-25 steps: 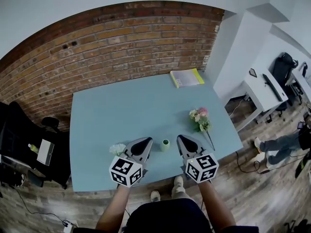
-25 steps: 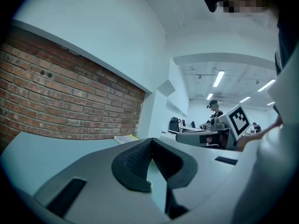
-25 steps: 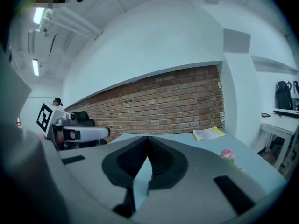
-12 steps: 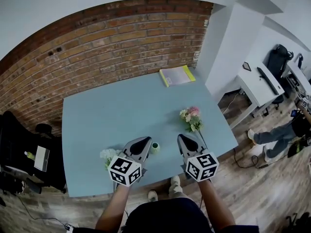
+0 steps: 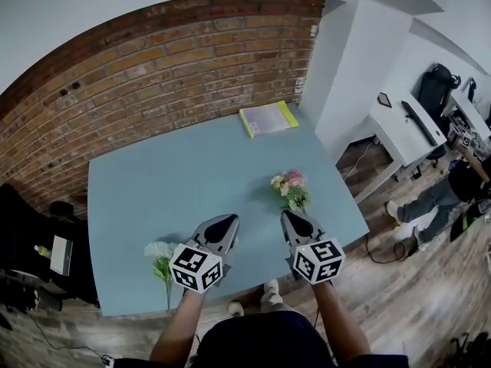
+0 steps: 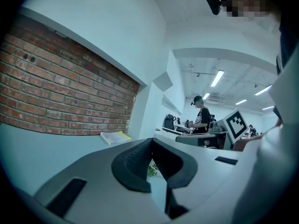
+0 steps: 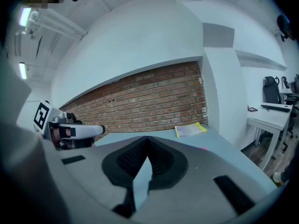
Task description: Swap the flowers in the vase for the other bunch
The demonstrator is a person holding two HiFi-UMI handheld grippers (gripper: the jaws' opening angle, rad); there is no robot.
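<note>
Since a second ago the bench [image 5: 176, 182] has slid left under you in the head view, while both tools sit at much the same spot in the picture. The small green vase that stood between the tools then no longer shows in any view. The white bunch [image 5: 159, 251], half hidden by your left tool [image 5: 228, 221] before, now lies clear of it along the front edge toward the front left corner, its stem running to that edge. The pink bunch [image 5: 289, 188], earlier off to the right of your right tool [image 5: 289, 217], now lies just beyond its tip, toward the right edge.

Both tools hang over the front edge with jaws pressed together and nothing pinched. In the left gripper view a scrap of green foliage [image 6: 152, 170] shows past the tips.

A yellow-edged book [image 5: 268, 119] lies at the far right corner, against the brick wall [image 5: 153, 60]. Off the right edge stand a white desk [image 5: 406, 125] and a person [image 5: 430, 202]; a black chair [image 5: 31, 236] sits off the left edge. Nothing lies between your tools and either bunch.
</note>
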